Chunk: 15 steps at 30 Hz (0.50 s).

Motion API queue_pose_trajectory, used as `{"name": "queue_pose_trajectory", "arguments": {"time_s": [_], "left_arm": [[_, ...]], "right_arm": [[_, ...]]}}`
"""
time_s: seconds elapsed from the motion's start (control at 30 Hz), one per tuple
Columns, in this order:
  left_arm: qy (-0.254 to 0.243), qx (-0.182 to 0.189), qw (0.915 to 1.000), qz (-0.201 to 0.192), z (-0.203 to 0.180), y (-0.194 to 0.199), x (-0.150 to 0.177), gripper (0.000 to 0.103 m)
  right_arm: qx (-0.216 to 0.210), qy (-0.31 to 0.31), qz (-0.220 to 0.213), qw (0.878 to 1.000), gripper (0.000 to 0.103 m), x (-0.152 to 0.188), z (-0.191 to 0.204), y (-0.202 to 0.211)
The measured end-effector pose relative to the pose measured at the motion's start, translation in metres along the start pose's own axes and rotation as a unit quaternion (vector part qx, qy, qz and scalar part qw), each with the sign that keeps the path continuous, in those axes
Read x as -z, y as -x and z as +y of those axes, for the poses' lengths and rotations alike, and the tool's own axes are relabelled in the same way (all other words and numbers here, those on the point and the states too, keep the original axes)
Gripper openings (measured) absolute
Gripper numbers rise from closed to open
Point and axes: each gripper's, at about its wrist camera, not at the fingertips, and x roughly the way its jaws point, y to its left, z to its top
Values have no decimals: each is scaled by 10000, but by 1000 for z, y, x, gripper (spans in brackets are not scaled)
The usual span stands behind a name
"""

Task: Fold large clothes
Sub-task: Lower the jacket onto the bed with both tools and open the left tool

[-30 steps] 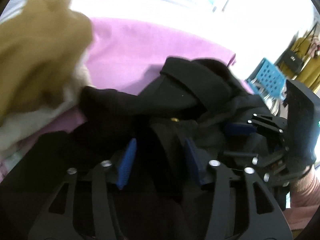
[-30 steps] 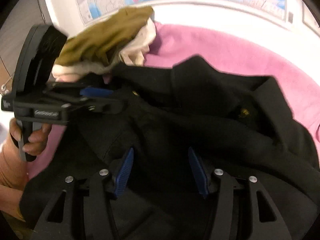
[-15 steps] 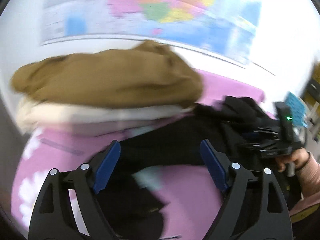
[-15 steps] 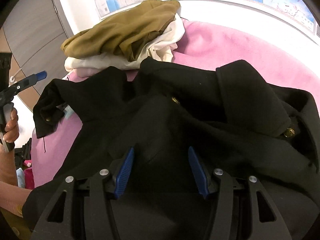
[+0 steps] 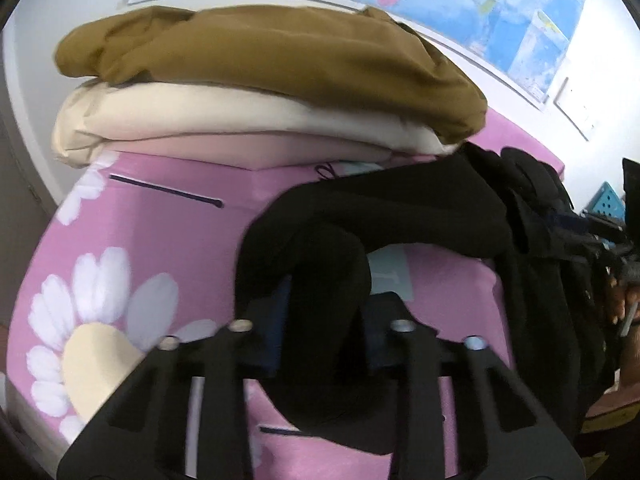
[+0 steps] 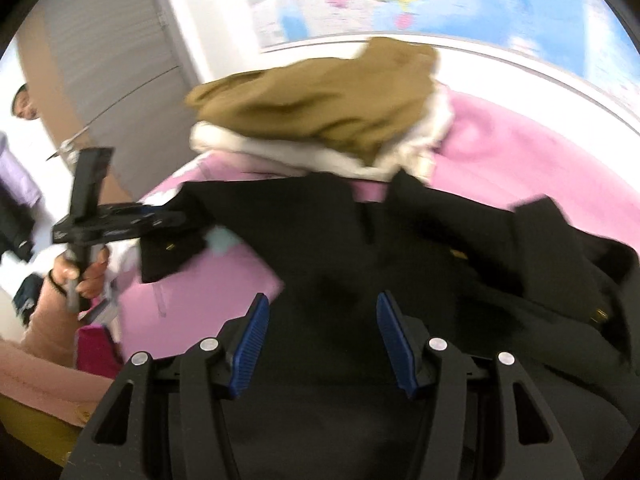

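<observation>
Left tool closing, its jaws pinching a sleeve of the black coat; right tool released (above the coat).

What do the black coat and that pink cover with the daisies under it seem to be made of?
The black coat looks like thick matte wool or a wool blend: it soaks up light, folds in soft heavy rolls, and carries small brass-looking buttons. The pink cover looks like smooth woven or printed cotton-like cloth, with flat white daisies; in the right view it seems fuzzier, perhaps fleece. I cannot be sure.
</observation>
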Motion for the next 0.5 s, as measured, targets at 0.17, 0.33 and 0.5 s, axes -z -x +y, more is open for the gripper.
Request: {"name": "queue_pose_trajectory", "arguments": {"time_s": [0.17,0.33,0.5], "left_arm": [[17,256,9994,-252,3,26,3,31],[31,313,9989,-335,0,29,9,53],[362,420,9970,-540,14,41,9,59]], "right_arm": [[-583,583,160,9965,62,-18,56,-29],[-1146,1092,531,9860,78,-37,119,-81],[-1178,1433,818,9792,78,-46,161,-138]]}}
